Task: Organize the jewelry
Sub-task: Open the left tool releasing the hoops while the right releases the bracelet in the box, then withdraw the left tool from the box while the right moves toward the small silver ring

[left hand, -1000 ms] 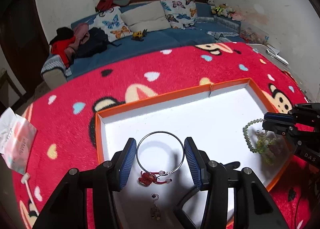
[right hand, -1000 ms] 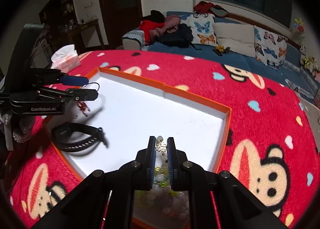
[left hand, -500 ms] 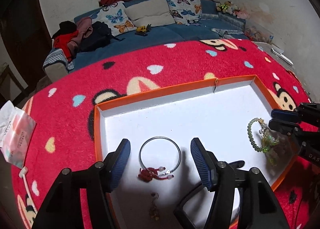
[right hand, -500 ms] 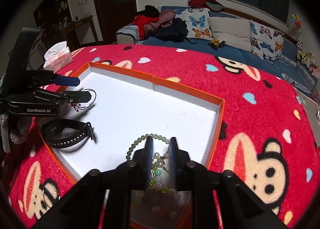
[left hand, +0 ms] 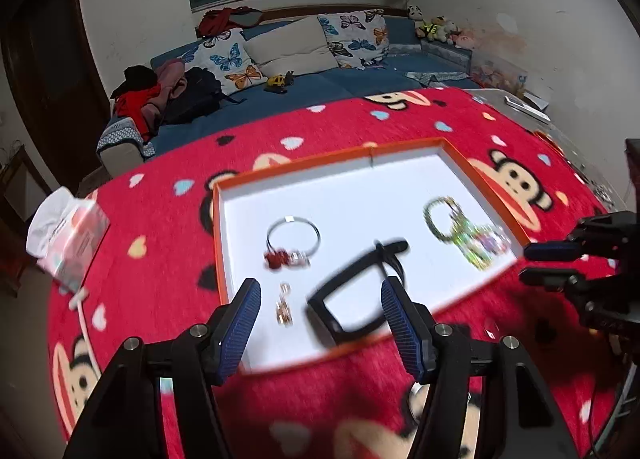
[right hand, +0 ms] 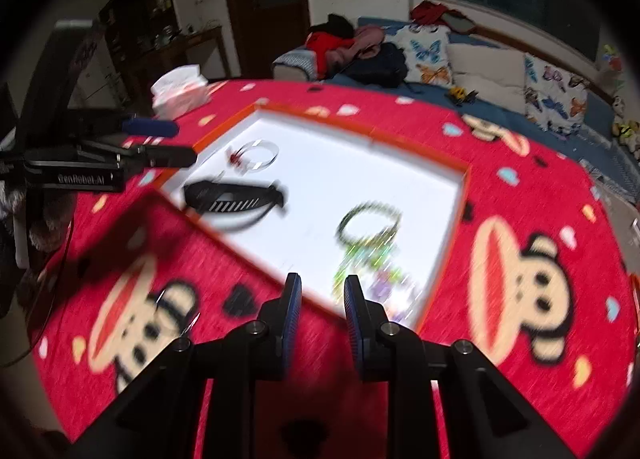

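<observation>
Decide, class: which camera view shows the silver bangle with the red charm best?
The left wrist view: the silver bangle lies nearer the camera, its whole ring and red charm visible. In the right wrist view it is smaller, farther off and more blurred.

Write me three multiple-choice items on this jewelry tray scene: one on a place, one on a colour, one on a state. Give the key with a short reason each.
1. Where does the black watch lie?
A. on the red blanket
B. inside the tray
C. on the sofa

2. What colour is the tray's rim?
A. orange
B. green
C. black

3. How do the left tongs stand?
A. shut on the wire bangle
B. shut on the watch
C. open, holding nothing

Key: B, since the watch rests on the white floor of the tray, between the wire bangle and the green bead bracelet. A, as an orange border rings the white floor. C, because the two blue pads stand wide apart with nothing between them.
</observation>
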Action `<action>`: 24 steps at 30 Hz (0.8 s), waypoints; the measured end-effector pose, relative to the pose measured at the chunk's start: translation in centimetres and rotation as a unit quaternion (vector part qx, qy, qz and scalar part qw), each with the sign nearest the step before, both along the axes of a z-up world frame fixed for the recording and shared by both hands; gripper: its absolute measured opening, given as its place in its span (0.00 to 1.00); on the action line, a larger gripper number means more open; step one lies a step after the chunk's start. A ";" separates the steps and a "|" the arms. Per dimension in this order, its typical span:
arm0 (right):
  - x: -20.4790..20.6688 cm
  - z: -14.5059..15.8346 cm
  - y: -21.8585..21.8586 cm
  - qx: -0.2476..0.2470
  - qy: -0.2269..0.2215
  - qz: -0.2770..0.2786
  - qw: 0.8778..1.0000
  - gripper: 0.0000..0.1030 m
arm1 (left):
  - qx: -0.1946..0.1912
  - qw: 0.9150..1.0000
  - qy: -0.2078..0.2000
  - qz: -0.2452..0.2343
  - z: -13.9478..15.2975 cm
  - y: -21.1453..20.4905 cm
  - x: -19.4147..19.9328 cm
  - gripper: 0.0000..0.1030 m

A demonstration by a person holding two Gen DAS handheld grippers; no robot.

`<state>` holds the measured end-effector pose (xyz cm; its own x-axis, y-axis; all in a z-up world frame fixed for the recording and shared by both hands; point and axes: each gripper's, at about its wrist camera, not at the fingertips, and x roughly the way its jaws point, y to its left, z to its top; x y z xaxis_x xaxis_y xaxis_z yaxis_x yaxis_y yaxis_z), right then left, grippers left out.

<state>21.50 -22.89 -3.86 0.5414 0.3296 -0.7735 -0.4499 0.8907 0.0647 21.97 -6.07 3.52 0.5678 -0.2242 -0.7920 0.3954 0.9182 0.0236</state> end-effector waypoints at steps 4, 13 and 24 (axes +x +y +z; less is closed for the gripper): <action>-1.7 -1.3 0.8 0.004 0.017 0.017 1.000 0.24 | -0.003 1.000 0.004 -0.005 -0.1 0.4 -3.2 0.65; -2.1 -3.6 1.9 -0.001 0.046 0.024 0.999 0.24 | -0.007 0.999 0.019 -0.029 -1.6 0.5 -7.6 0.65; -2.1 -4.2 2.5 -0.009 0.042 0.031 0.999 0.24 | -0.007 0.996 0.052 -0.071 -4.0 -0.6 -9.2 0.65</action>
